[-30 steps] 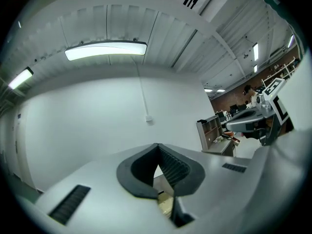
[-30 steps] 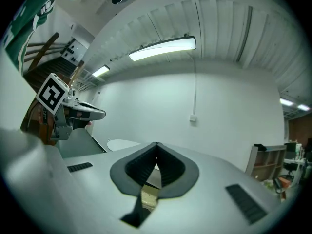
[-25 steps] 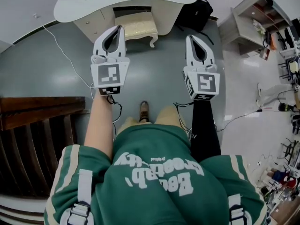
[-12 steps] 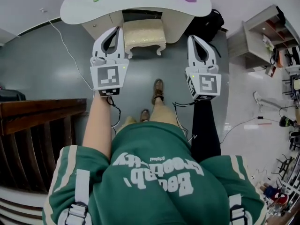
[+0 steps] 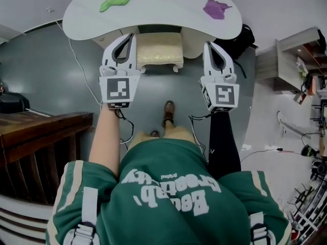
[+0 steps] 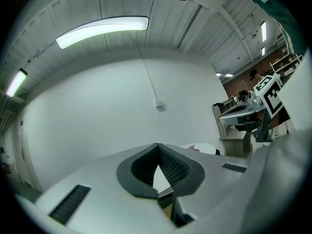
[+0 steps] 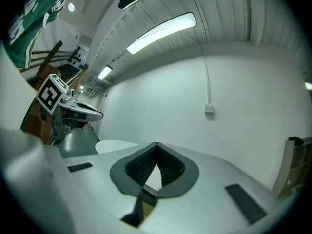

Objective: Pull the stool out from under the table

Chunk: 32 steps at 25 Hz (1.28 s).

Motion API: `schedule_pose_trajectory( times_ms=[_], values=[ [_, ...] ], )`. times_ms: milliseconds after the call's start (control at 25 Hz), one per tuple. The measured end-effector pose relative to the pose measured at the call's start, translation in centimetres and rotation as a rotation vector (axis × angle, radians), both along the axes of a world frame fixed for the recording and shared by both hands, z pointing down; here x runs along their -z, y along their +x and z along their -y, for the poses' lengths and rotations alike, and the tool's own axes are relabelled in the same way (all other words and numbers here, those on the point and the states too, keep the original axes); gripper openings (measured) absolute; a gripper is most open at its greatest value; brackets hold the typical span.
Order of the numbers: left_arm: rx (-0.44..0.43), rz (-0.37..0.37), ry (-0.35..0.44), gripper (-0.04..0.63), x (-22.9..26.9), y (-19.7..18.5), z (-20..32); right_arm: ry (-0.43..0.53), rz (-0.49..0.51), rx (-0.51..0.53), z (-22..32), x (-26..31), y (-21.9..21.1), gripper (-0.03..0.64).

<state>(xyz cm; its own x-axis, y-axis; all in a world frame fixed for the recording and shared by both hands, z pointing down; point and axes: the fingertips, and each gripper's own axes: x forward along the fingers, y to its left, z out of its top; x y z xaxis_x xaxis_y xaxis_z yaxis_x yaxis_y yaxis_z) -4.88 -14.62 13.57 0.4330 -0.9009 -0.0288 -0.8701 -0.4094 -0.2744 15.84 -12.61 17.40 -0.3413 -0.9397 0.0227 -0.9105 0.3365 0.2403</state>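
Note:
The stool point(image 5: 159, 50), with a cream cushion and white curved legs, stands half under the white curved table point(image 5: 82, 19). In the head view my left gripper point(image 5: 132, 35) is held out beside the stool's left edge, above floor level, and my right gripper point(image 5: 206, 44) beside its right edge. Both are shut with nothing between the jaws. The left gripper view shows the left gripper point(image 6: 157, 145) shut, pointing at a white wall over the table top. The right gripper point(image 7: 156, 143) is likewise shut in its own view, with the table top point(image 7: 115, 145) below.
On the table lie a green thing point(image 5: 116, 0), a purple thing point(image 5: 215, 8) and picture frames. A black bag point(image 5: 241, 39) sits right of the table, a shelf unit point(image 5: 294, 60) farther right. Dark wooden furniture point(image 5: 46, 126) is at left. A cable point(image 5: 76, 60) runs over the floor.
The person has stepped toward the table. Table and stool have come closer, and both grippers, formerly short of the stool, now flank it. Both stayed shut.

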Motion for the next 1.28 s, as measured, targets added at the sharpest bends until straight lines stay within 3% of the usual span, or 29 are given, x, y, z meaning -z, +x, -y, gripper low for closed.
schedule_pose_trajectory(
  times_ms=[200, 320, 800, 880, 1080, 1160, 1280],
  values=[
    [0.024, 0.012, -0.032, 0.014, -3.0, 1.2, 4.4, -0.076, 0.016, 0.044, 4.7, -3.7, 0.9, 0.008],
    [0.052, 0.029, -0.1, 0.014, -6.2, 1.4, 6.0, -0.128, 0.004, 0.066, 6.4, -6.9, 1.3, 0.008],
    [0.109, 0.005, -0.277, 0.014, -19.1, -0.2, 8.6, -0.308, 0.046, 0.119, 8.9, -20.2, 0.6, 0.011],
    [0.102, 0.008, -0.289, 0.015, -21.1, -0.4, 8.7, -0.337, 0.034, 0.125, 8.8, -22.5, 0.5, 0.081],
    [0.078, 0.011, -0.343, 0.017, -26.6, -1.4, 9.7, -0.399, 0.055, 0.114, 9.3, -27.1, 0.6, 0.116],
    [0.068, 0.0, -0.386, 0.044, -29.1, -2.0, 10.4, -0.428, 0.064, 0.099, 9.9, -29.0, 0.9, 0.13],
    [0.028, -0.047, -0.47, 0.172, -33.5, -2.2, 12.1, -0.478, 0.084, 0.068, 11.8, -32.2, 1.6, 0.165]
  ],
)
